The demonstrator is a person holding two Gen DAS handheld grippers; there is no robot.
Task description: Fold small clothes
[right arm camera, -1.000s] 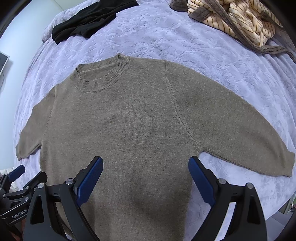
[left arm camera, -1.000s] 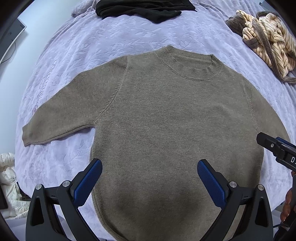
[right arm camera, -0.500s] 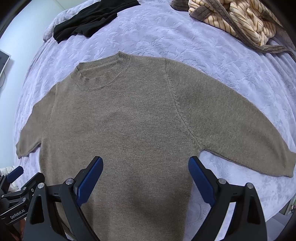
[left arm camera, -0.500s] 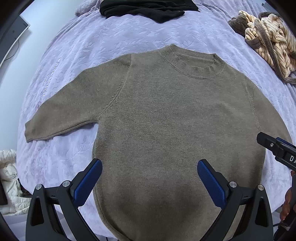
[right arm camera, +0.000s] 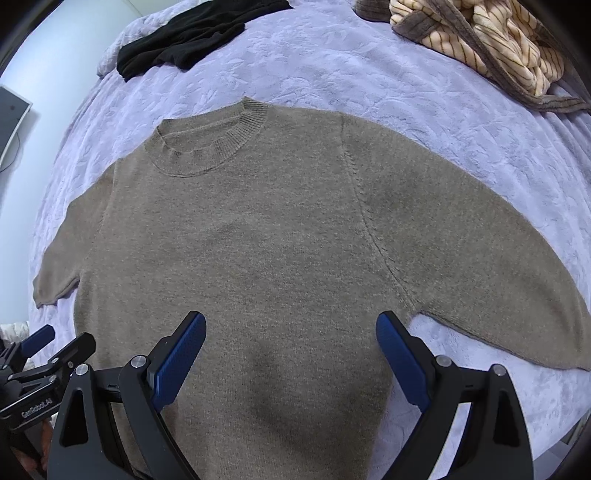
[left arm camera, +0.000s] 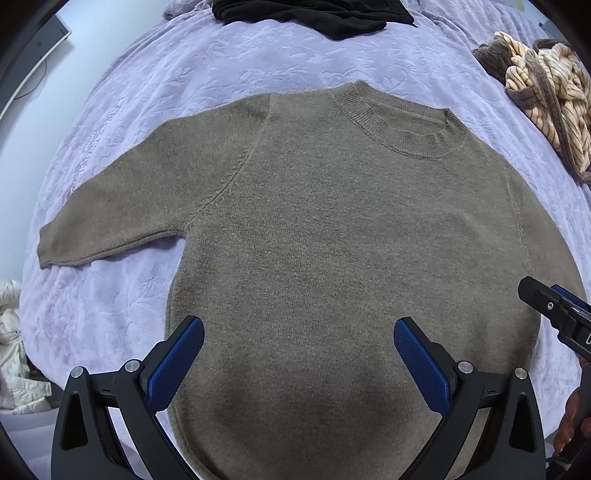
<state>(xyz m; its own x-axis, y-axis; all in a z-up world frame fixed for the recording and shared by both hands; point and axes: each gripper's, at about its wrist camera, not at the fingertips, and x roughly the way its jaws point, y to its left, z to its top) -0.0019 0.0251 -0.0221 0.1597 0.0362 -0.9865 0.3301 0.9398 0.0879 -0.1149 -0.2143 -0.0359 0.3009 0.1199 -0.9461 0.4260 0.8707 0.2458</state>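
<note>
An olive-brown knit sweater (left arm camera: pixel 332 240) (right arm camera: pixel 258 251) lies flat, front up, on the lavender bedspread (left arm camera: pixel 240 62), collar away from me and both sleeves spread out. My left gripper (left arm camera: pixel 298 343) hovers open over the lower left of the sweater body, nothing between its blue pads. My right gripper (right arm camera: pixel 290 339) hovers open over the lower right of the body, also holding nothing. Each gripper shows at the edge of the other's view: the right gripper (left arm camera: pixel 554 310) and the left gripper (right arm camera: pixel 40 354).
A black garment (left arm camera: pixel 314 14) (right arm camera: pixel 192 37) lies at the far side of the bed. A cream-and-brown striped garment (left arm camera: pixel 543 92) (right arm camera: pixel 491 40) is piled at the far right. White fabric (left arm camera: pixel 14 347) lies on the floor at the left. The bedspread (right arm camera: pixel 369 62) drops off at the near edge.
The left wrist view has shifted slightly, so the sweater sits a little further right and lower in it. The right wrist view has barely moved. Both grippers stay open.
</note>
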